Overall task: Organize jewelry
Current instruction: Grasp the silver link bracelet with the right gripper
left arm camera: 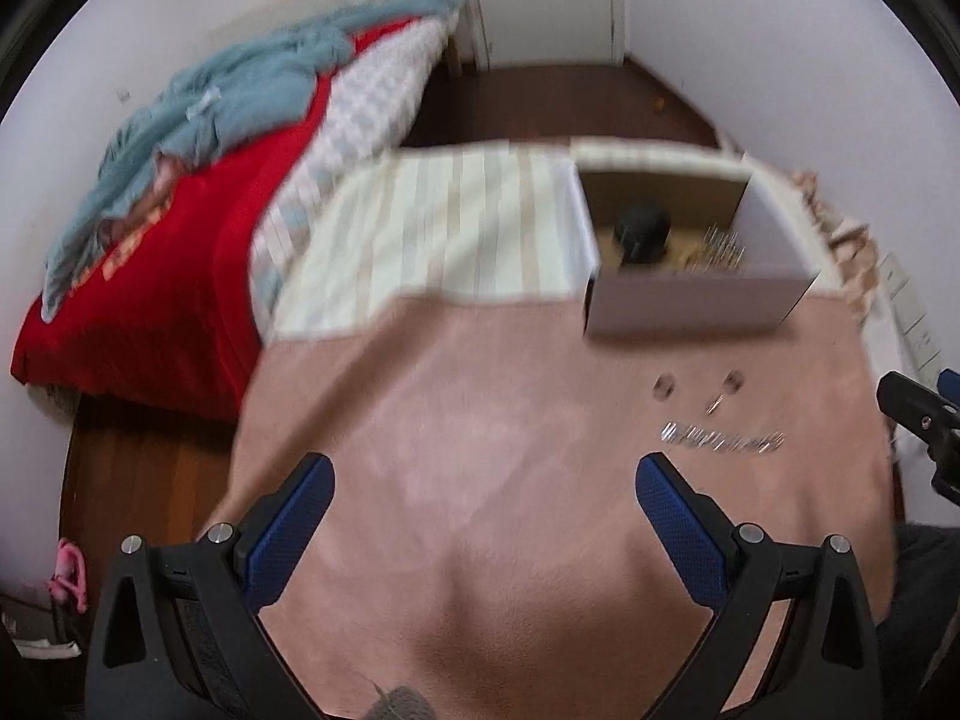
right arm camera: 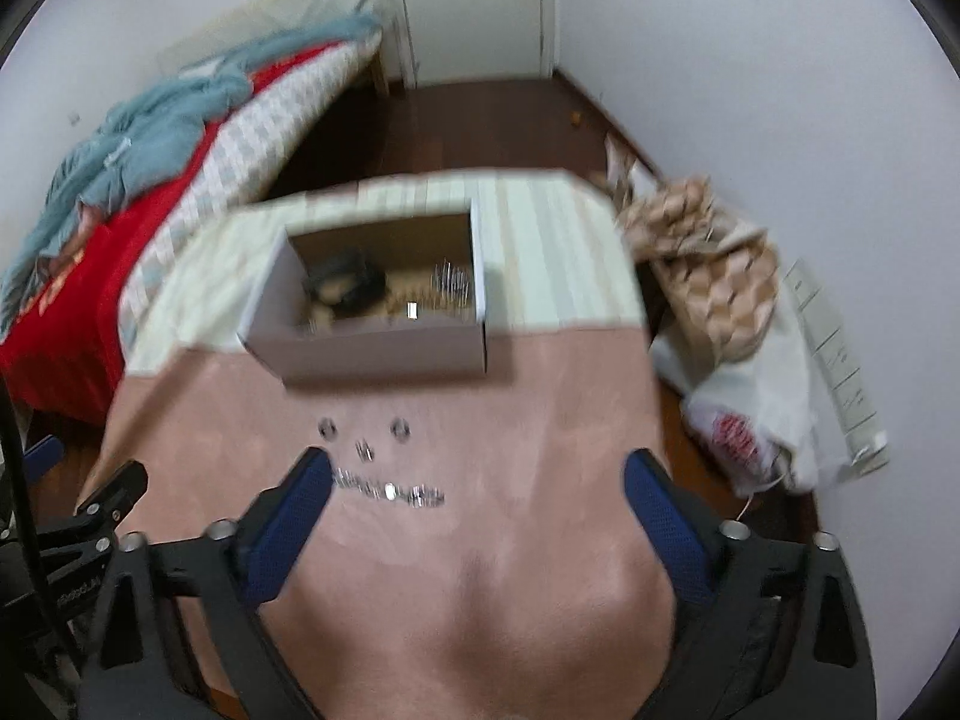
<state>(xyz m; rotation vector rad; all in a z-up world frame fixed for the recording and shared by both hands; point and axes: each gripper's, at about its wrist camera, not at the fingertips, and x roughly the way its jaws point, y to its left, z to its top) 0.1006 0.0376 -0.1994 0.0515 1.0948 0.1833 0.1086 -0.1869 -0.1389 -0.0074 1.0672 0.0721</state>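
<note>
A silver bracelet (right arm camera: pixel 390 490) lies on the pink cloth (right arm camera: pixel 480 540), with two small rings (right arm camera: pixel 327 429) (right arm camera: pixel 400 429) and a small silver piece (right arm camera: pixel 364 450) just behind it. They also show in the left wrist view: the bracelet (left arm camera: pixel 723 439), the rings (left arm camera: pixel 665 387) (left arm camera: pixel 732 383). An open cardboard box (right arm camera: pixel 384 354) behind them holds a black object (right arm camera: pixel 348 282) and shiny silver pieces (right arm camera: pixel 450 282). My right gripper (right arm camera: pixel 477 468) is open and empty, its left finger near the bracelet's end. My left gripper (left arm camera: pixel 483 474) is open and empty, left of the jewelry.
A striped cloth (left arm camera: pixel 444 228) covers the far part of the surface. A bed with a red blanket (left arm camera: pixel 156 276) stands left. A paper bag (right arm camera: pixel 708 276) and a white plastic bag (right arm camera: pixel 756 414) lie on the floor to the right. A door (right arm camera: pixel 480 6) is at the back.
</note>
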